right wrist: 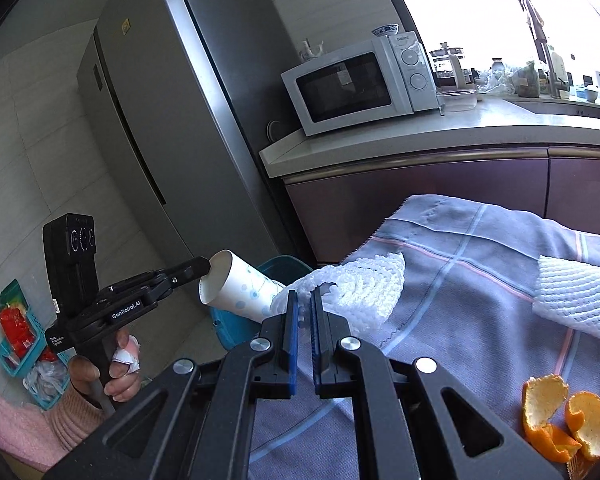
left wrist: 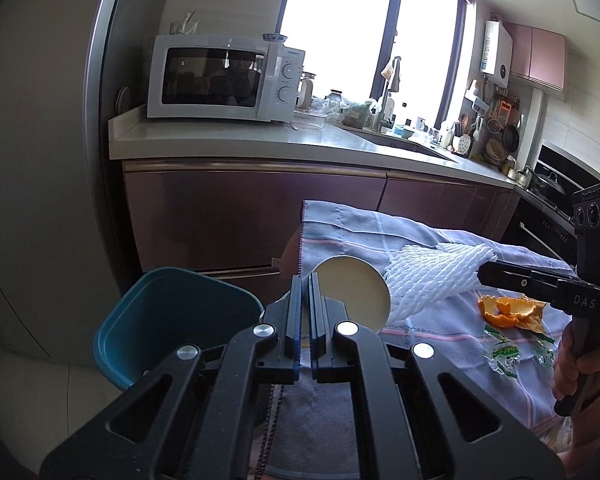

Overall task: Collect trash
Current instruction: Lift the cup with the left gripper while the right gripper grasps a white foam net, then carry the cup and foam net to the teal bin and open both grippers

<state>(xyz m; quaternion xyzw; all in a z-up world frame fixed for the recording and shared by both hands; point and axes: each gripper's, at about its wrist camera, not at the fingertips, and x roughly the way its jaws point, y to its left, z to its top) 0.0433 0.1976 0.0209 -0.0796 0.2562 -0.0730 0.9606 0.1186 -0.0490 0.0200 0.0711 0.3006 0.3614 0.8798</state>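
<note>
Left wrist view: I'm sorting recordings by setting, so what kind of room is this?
Most likely a home kitchen: a microwave sits on the countertop, with a sink faucet by the window.

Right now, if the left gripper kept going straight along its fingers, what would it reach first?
The left gripper, shut on the paper cup, points past the table's edge. Beyond the cup, the purple cabinet front under the counter looks first in line; depth is unclear. The blue bin sits lower left.

Microwave (left wrist: 226, 78) (white), fridge (right wrist: 172, 128)
</note>
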